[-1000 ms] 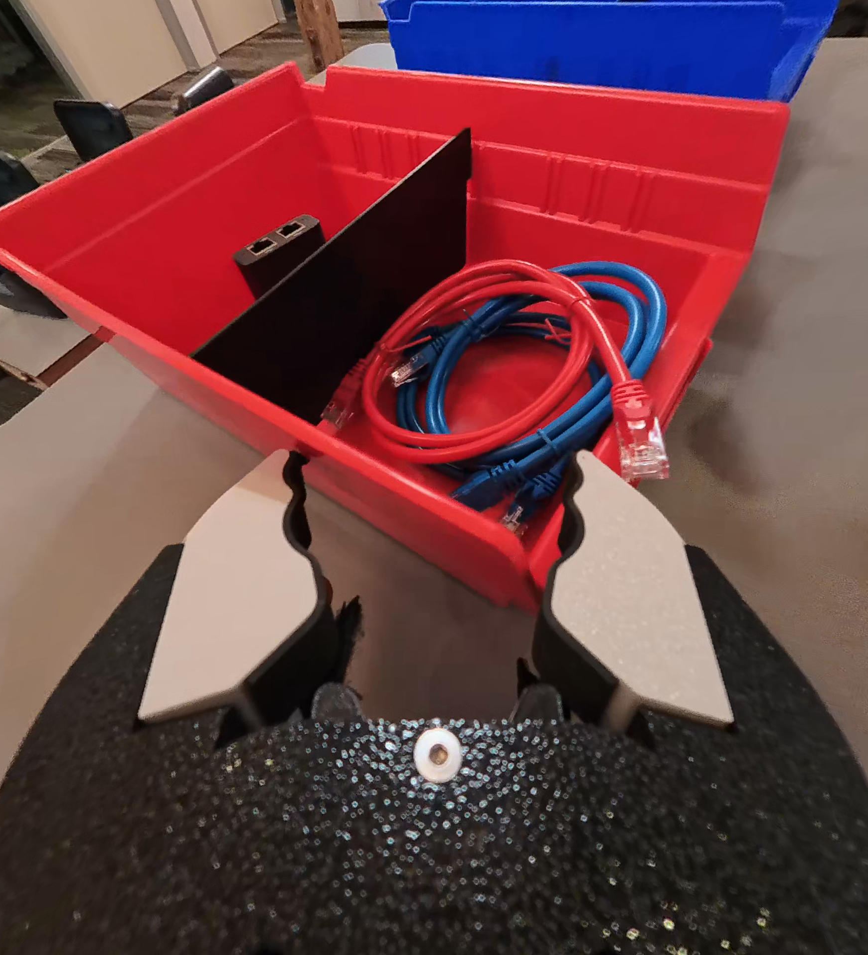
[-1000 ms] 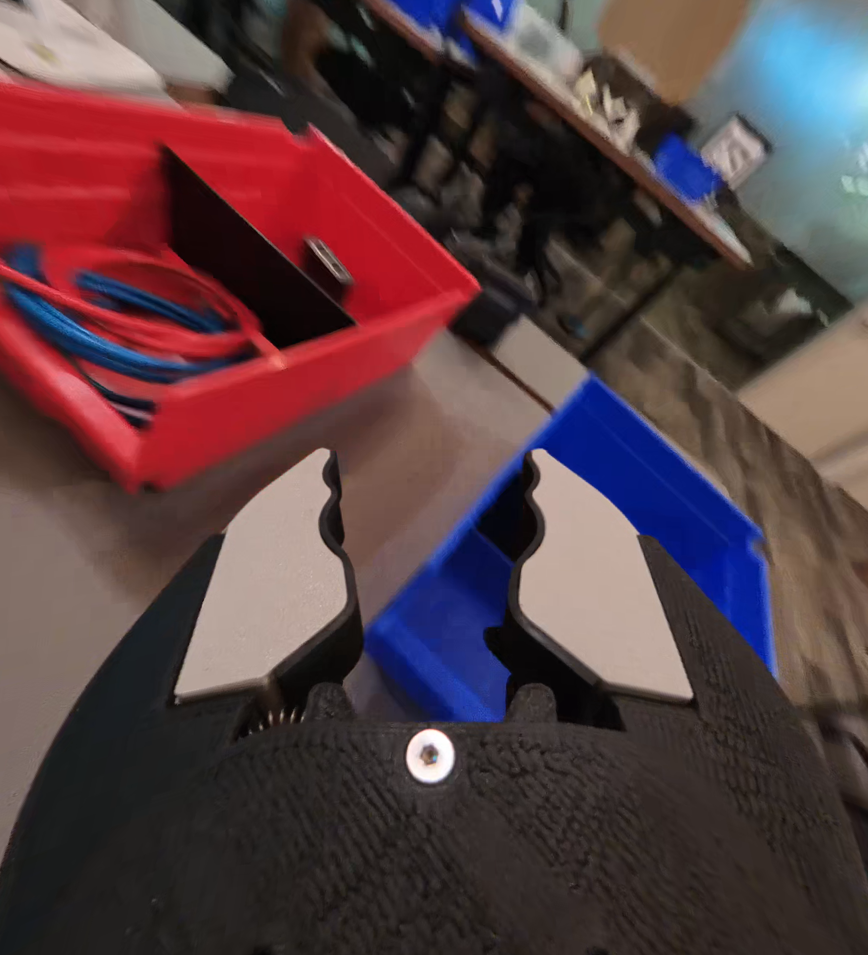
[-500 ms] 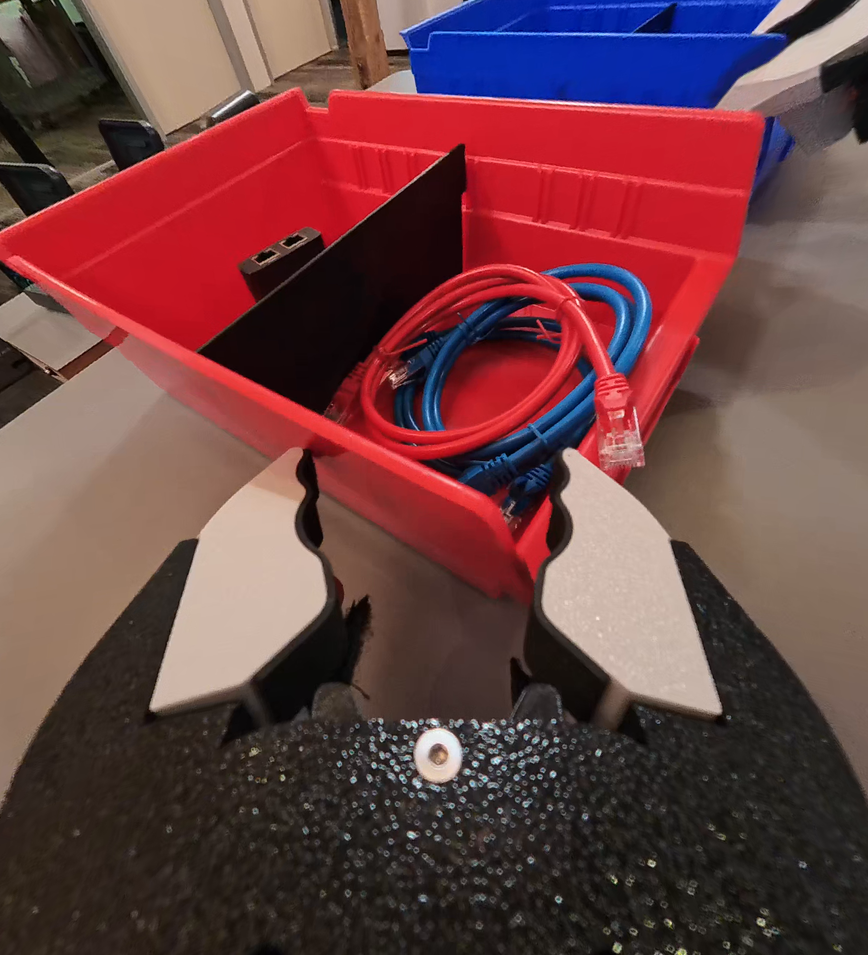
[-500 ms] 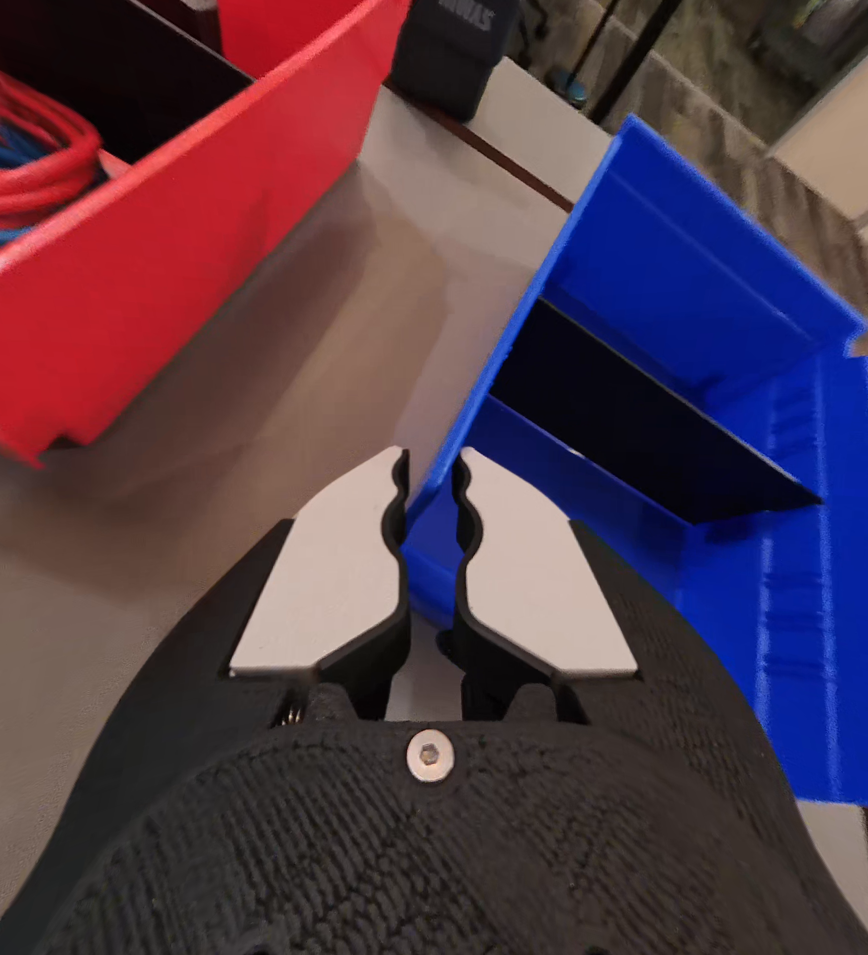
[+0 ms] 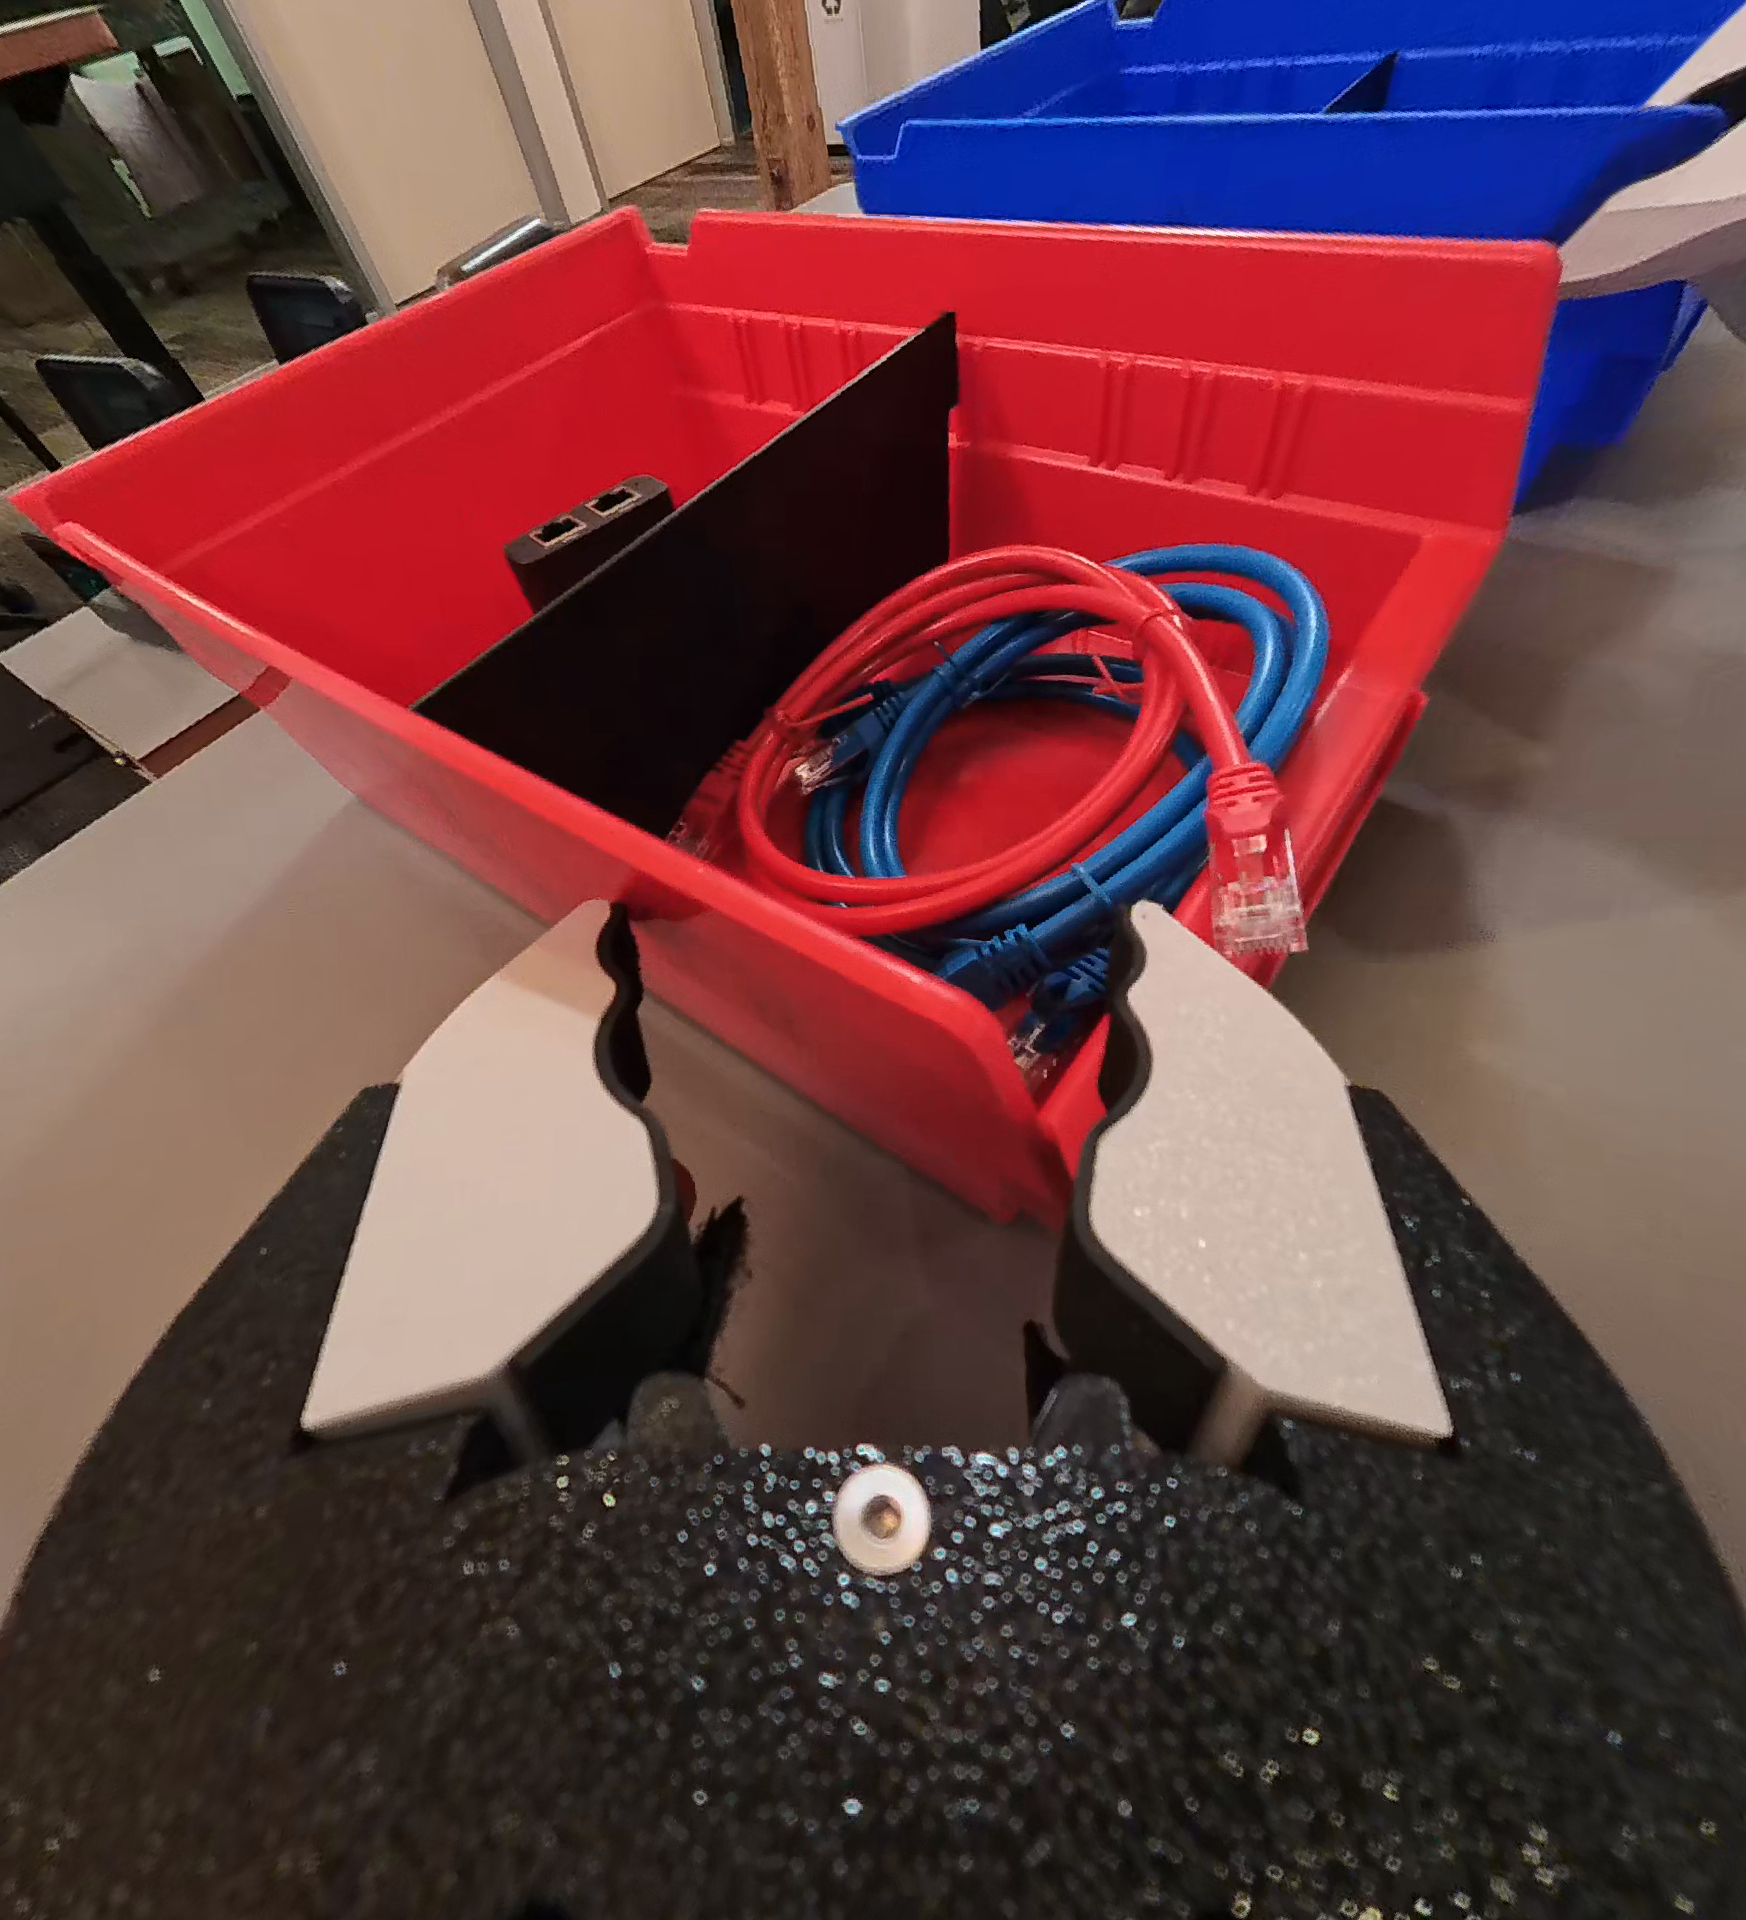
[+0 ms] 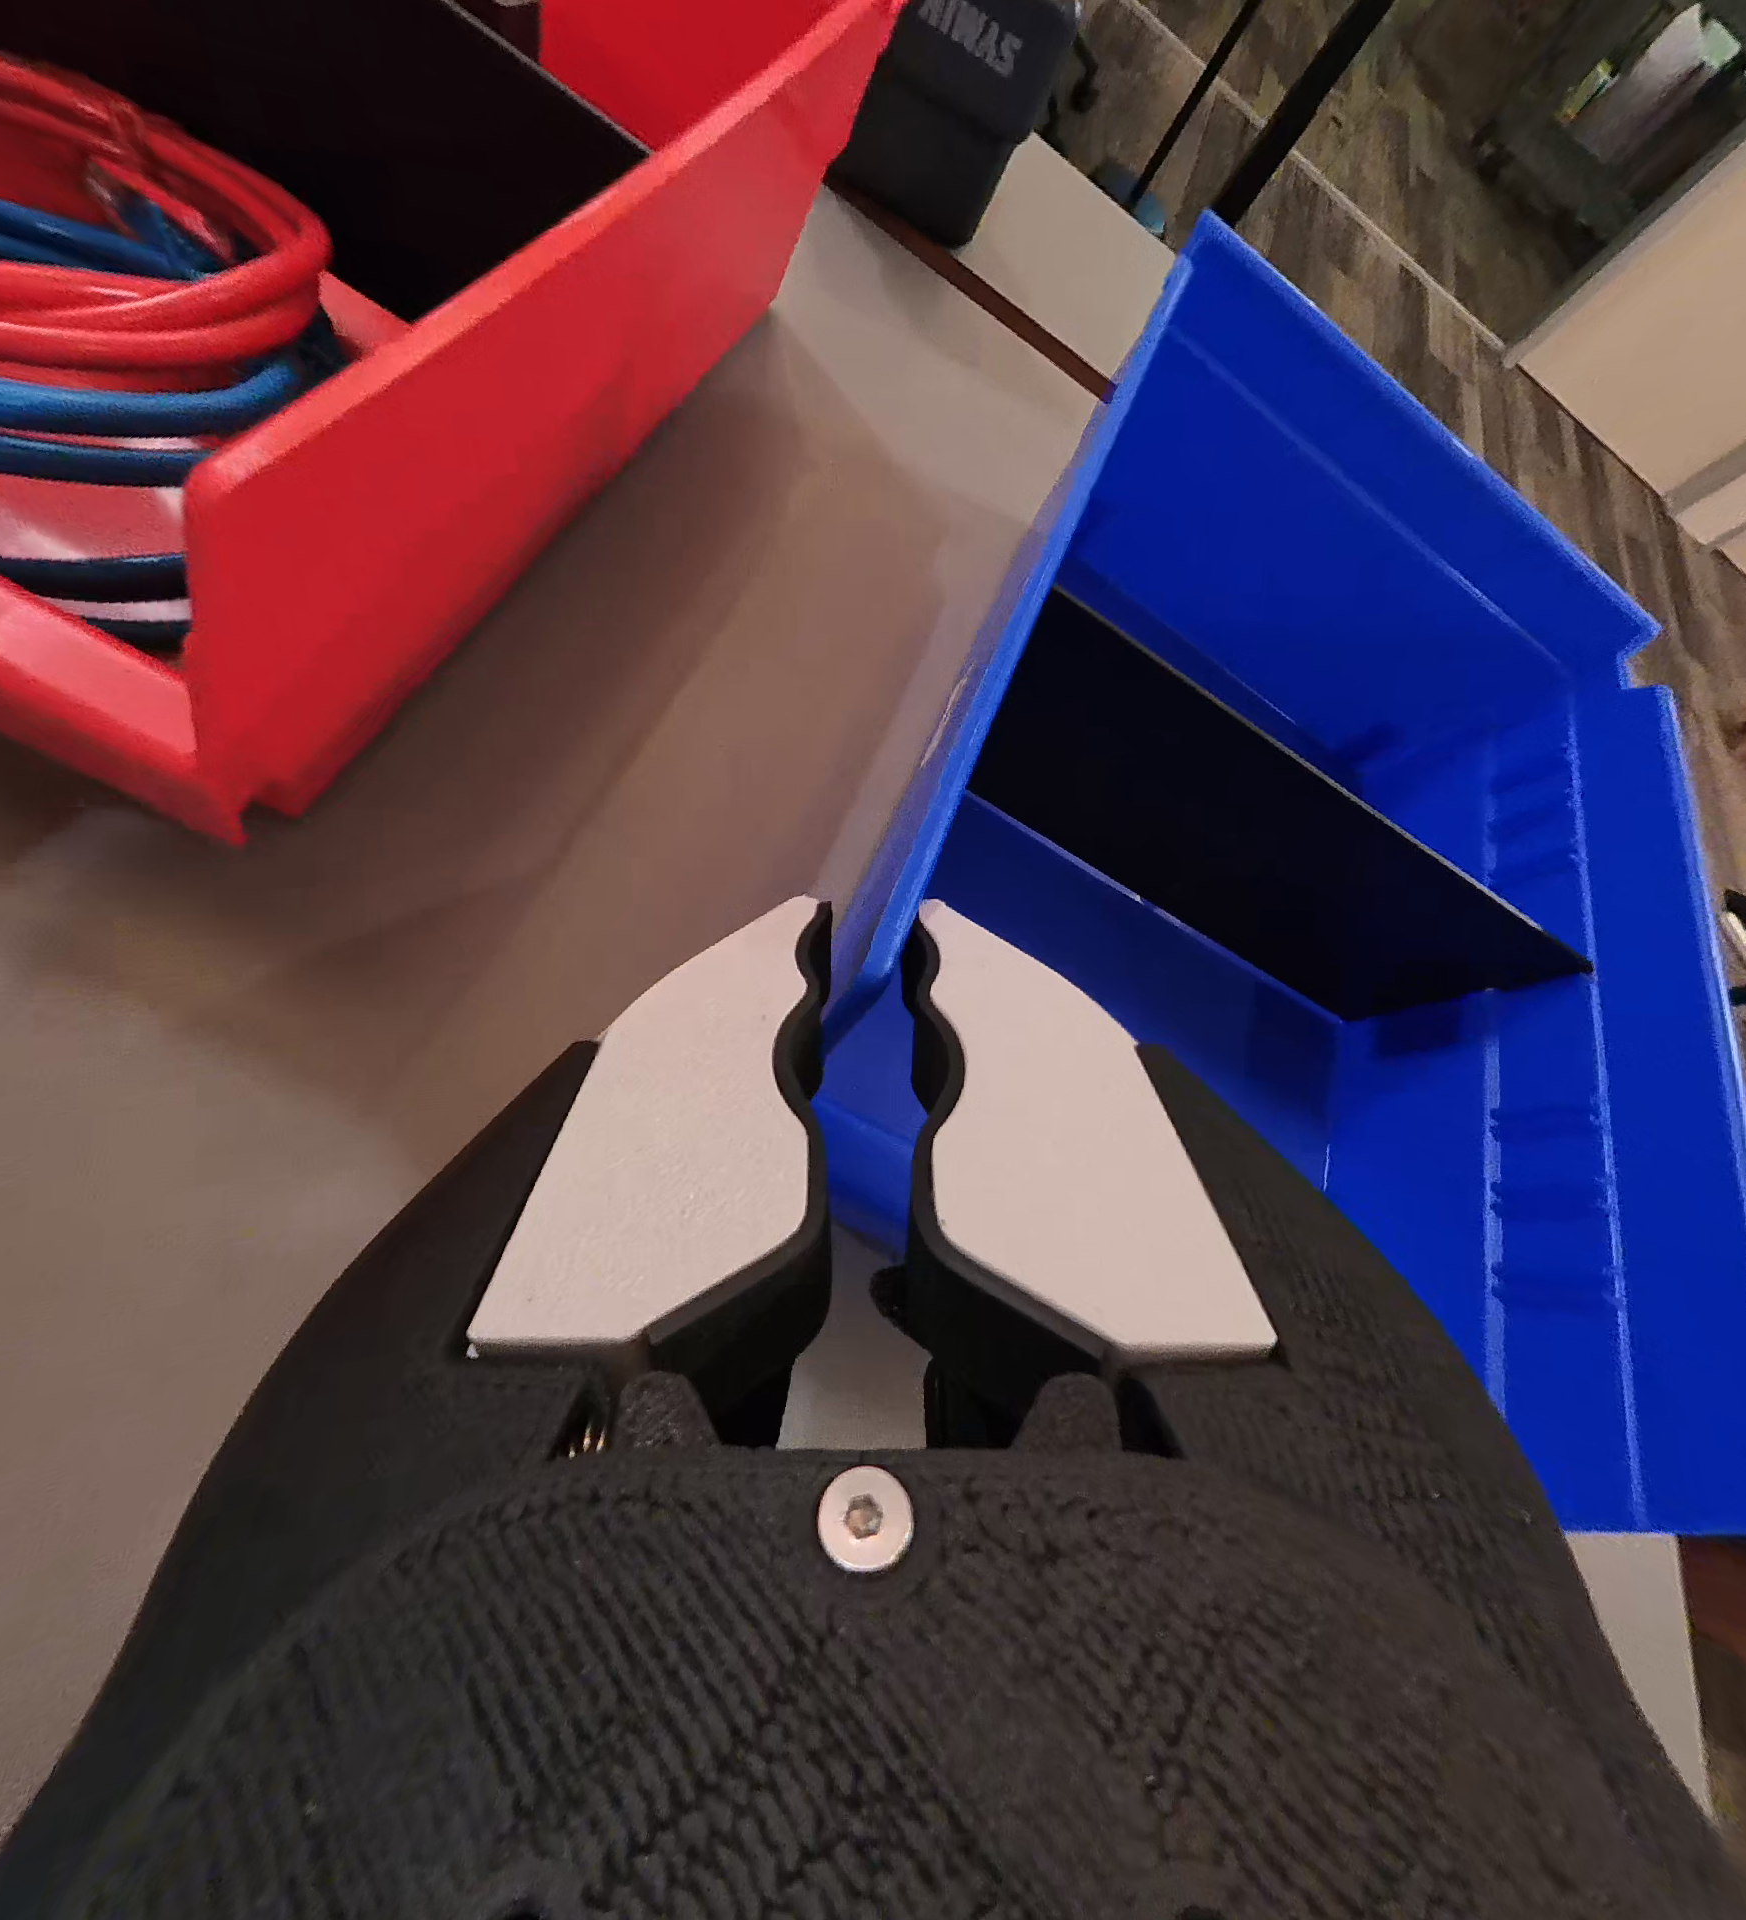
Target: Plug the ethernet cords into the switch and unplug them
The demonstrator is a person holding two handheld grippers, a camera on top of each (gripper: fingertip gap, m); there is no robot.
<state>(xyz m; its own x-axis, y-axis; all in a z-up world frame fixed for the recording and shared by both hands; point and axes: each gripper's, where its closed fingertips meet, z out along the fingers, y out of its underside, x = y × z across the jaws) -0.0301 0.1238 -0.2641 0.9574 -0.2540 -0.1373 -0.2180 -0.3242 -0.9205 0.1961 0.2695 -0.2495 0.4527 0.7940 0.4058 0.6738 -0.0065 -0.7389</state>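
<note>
My left gripper (image 5: 874, 925) is open and empty, just in front of the near wall of a red bin (image 5: 827, 997). The red bin has a black divider (image 5: 723, 582). A coiled red cable (image 5: 1004, 727) and a blue cable (image 5: 1264, 665) lie in its right compartment, and a small black box (image 5: 588, 530) stands in the left one. My right gripper (image 6: 869, 920) is shut on the side wall of a blue bin (image 6: 1420, 644), near its corner. The blue bin also has a black divider (image 6: 1243, 831) and looks empty. It also shows in the left wrist view (image 5: 1264, 156), behind the red bin.
Both bins sit on a grey table (image 6: 173, 1039). The red bin (image 6: 433, 468) lies left of the blue one in the right wrist view, with a strip of bare table between them. Beyond the table edge are dark chairs (image 5: 110, 395) and a carpeted floor (image 6: 1471, 260). The grippers' ends are close to 30 cm from one another.
My right gripper swung over to the blue bin and closed its fingers on the bin's side wall. My left gripper stayed open and drew back slightly from the red bin.
</note>
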